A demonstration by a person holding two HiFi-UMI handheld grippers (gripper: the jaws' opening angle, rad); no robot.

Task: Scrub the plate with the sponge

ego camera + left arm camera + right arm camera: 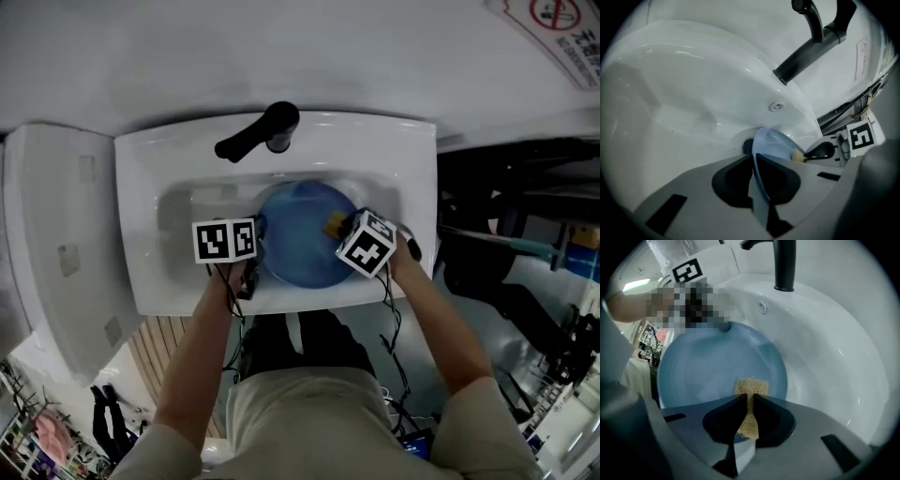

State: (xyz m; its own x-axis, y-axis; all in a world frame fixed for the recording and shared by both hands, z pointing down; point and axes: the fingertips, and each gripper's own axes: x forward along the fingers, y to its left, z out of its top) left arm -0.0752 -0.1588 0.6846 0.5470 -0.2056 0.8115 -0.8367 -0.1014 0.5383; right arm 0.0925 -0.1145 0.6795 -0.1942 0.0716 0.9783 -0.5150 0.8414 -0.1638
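Observation:
A blue plate (305, 234) lies tilted in the white sink basin (183, 220). My left gripper (251, 246) is shut on the plate's left rim; in the left gripper view the rim (761, 154) runs edge-on between the jaws. My right gripper (345, 225) is shut on a tan sponge (750, 394), which rests on the plate's face (708, 366) near its lower right side. In the head view the sponge (335, 223) peeks out beside the right marker cube. From the left gripper view, the sponge (798, 156) shows at the plate's far edge.
A black faucet (261, 133) stands at the back of the sink, its spout over the basin. The drain (747, 146) sits just behind the plate. A dark counter with clutter lies to the right (525, 234). The person's legs stand close to the sink front.

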